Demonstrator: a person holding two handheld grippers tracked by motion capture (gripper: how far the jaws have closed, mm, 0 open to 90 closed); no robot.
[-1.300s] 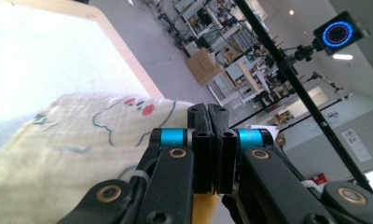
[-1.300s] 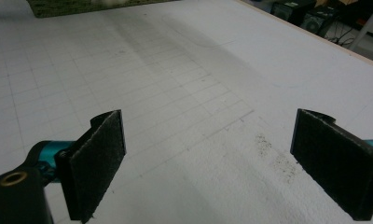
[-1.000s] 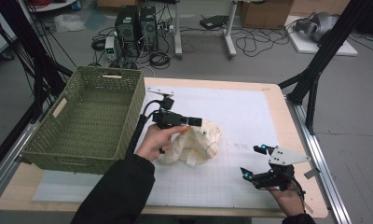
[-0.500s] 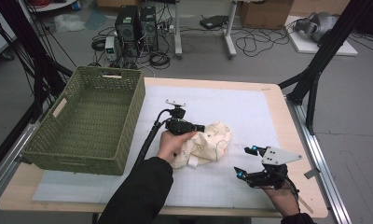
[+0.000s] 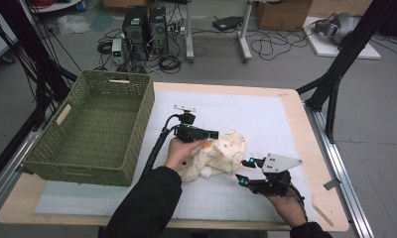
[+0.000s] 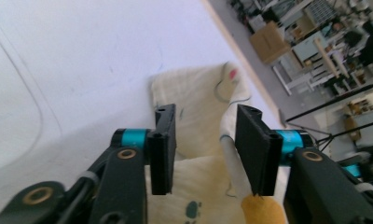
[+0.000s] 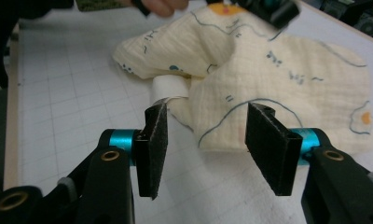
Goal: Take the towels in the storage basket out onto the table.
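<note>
Pale wooden tabletop (image 5: 313,148) on a metal frame, covered over most of its width by a white gridded mat (image 5: 266,119). At far left on the tabletop, a green woven basket (image 5: 95,129), rectangular, with handle slots in its short walls. Beyond the far edge, grey floor strewn with black cables (image 5: 266,47), two dark computer towers (image 5: 147,25), a cardboard box (image 5: 281,12) at far right, black stand legs slanting in on both sides. Near the middle of the mat, slightly right of the basket, a cream cloth (image 5: 226,153), crumpled and folded over itself into a soft heap, thin and finely ribbed, printed with blue line drawings, small blue marks and orange spots; a white label (image 7: 168,87) peeking from under a fold on its near side. Left gripper (image 5: 211,135) over the far left part of the cloth, jaws just parted and standing half open, cloth lying below and between them in the left gripper view (image 6: 208,144) but pads not pressing it. Right gripper (image 5: 243,171) low over the mat at the near right edge of the cloth, jaws just drawn in to a half-open gap, cloth edge right ahead of them in the right gripper view (image 7: 205,140), nothing clamped.
</note>
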